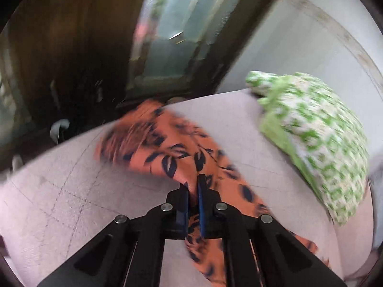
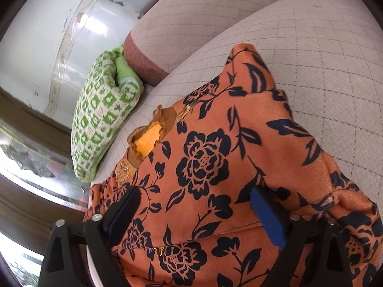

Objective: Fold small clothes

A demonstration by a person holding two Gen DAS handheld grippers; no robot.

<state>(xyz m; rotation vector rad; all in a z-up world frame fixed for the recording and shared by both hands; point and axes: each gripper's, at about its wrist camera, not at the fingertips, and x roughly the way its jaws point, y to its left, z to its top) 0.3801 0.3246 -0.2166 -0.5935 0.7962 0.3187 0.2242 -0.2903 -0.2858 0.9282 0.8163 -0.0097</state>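
An orange garment with a dark floral print (image 2: 215,157) lies on the pale quilted sofa seat (image 2: 311,55). In the left wrist view the same garment (image 1: 167,148) is lifted in a blurred fold, and my left gripper (image 1: 192,184) is shut on a pinch of its fabric. My right gripper (image 2: 195,198) is open, its blue-padded fingers spread wide just above the flat cloth. A torn patch with yellow lining (image 2: 147,138) shows near the garment's left edge.
A green-and-white patterned pillow (image 2: 103,117) lies at the seat's left end, and shows in the left wrist view (image 1: 313,138) to the right. The sofa back (image 2: 203,14) rises behind. A dark window frame (image 1: 153,47) and white wall stand beyond the sofa.
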